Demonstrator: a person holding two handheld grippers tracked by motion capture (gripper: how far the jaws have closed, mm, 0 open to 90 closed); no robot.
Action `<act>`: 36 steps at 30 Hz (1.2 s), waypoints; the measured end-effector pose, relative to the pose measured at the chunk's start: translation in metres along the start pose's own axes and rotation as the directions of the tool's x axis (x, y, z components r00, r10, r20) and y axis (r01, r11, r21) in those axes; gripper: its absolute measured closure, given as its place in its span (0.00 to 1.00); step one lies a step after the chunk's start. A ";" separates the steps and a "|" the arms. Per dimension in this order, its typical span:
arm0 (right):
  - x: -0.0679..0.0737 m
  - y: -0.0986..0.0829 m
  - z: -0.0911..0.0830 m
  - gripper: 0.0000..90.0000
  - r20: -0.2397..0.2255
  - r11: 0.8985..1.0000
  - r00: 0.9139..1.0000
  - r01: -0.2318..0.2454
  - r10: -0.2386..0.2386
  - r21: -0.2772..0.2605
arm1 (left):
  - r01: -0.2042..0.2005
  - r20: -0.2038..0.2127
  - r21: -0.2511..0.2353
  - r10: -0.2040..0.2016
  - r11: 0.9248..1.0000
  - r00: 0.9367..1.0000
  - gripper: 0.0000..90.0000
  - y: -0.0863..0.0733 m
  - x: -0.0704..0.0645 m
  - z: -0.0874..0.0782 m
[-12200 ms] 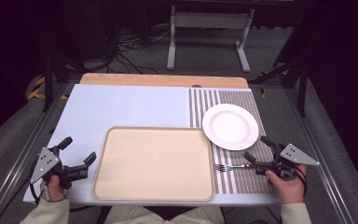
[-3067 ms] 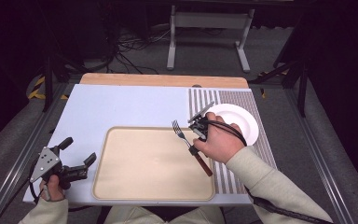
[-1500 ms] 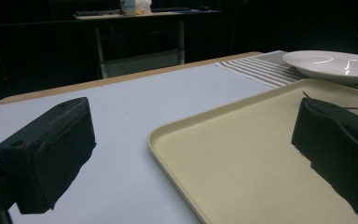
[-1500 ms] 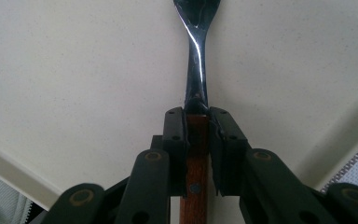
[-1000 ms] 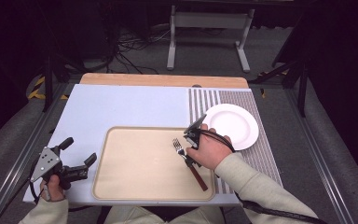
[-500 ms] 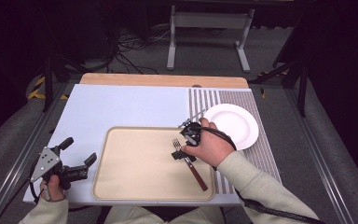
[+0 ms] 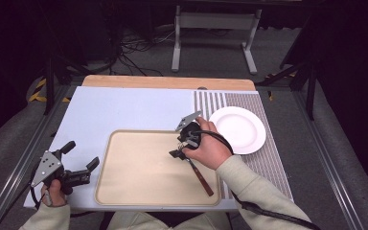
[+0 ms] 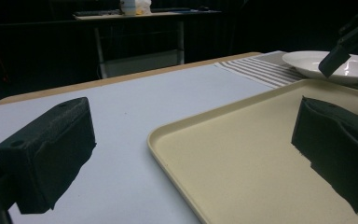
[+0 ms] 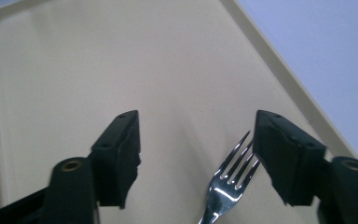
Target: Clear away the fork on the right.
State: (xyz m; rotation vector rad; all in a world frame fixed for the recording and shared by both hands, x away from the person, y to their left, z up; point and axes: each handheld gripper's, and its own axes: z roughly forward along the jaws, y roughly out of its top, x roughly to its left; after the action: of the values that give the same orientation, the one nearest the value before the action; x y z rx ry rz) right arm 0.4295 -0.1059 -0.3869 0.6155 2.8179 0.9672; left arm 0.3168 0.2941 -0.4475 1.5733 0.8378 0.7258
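Fork (image 7: 199, 171): lies flat on the tray's right half, tines toward the far edge, brown handle pointing back toward the person and slightly toward the tray's right rim. In the right gripper view its tines (image 9: 233, 168) sit between the jaws, close to the right-hand one, on the tray floor.
Tray (image 7: 124, 191): beige, with a low rim, the landmark here; apart from the fork its floor looks bare.
Step in hand: my guess is the fork is being left on the tray, since nothing grips it. To do it well, lift the claw straight up off the tines so neither jaw drags them, and watch the jaw nearest the tines.
Right gripper (image 7: 182, 146): over the tray's right half, above the fork's tine end, jaws wide apart and clamped on nothing. Whether the near jaw brushes the tines I cannot tell.
Left gripper (image 7: 79, 167): just off the tray's left rim, low over the pale mat, jaws apart, holding nothing. In the left gripper view (image 8: 191, 154) its jaws frame the tray's near corner.
Plate (image 7: 239, 128): white, bare, beyond the tray's right rim on the striped mat (image 7: 263, 163).
Risk: a jaw catching a tine on the way up would skew the fork toward the rim.
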 end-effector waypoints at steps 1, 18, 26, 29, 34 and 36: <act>-0.001 0.000 0.002 0.51 -0.004 1.000 1.000 0.019 -0.019 0.010 | 0.002 0.000 -0.002 -0.002 1.000 1.000 0.00 0.000 0.000 0.000; -0.008 0.004 0.034 1.00 0.018 0.967 0.969 0.244 -0.246 0.067 | 0.001 0.004 0.000 -0.001 1.000 1.000 0.00 0.000 0.000 0.000; -0.013 0.000 0.041 1.00 0.029 0.969 0.972 0.232 -0.235 0.081 | 0.002 0.006 -0.001 -0.002 1.000 1.000 0.00 0.000 -0.001 0.001; -0.014 -0.002 0.043 1.00 0.037 0.971 0.973 0.225 -0.229 0.084 | 0.002 0.007 -0.001 -0.002 1.000 1.000 0.00 0.000 -0.001 0.001; -0.017 -0.005 0.045 1.00 0.042 0.972 0.974 0.219 -0.223 0.085 | 0.002 0.007 0.000 -0.002 1.000 1.000 0.00 0.000 0.000 0.000; -0.018 -0.006 0.046 1.00 0.040 0.972 0.974 0.217 -0.221 0.085 | 0.003 0.006 -0.001 -0.003 1.000 1.000 0.00 0.000 -0.001 0.001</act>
State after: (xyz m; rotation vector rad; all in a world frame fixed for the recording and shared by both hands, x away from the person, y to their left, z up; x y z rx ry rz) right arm 0.4535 -0.0914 -0.4279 0.3204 2.8162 0.7914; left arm 0.3170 0.2933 -0.4475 1.5724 0.8346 0.7188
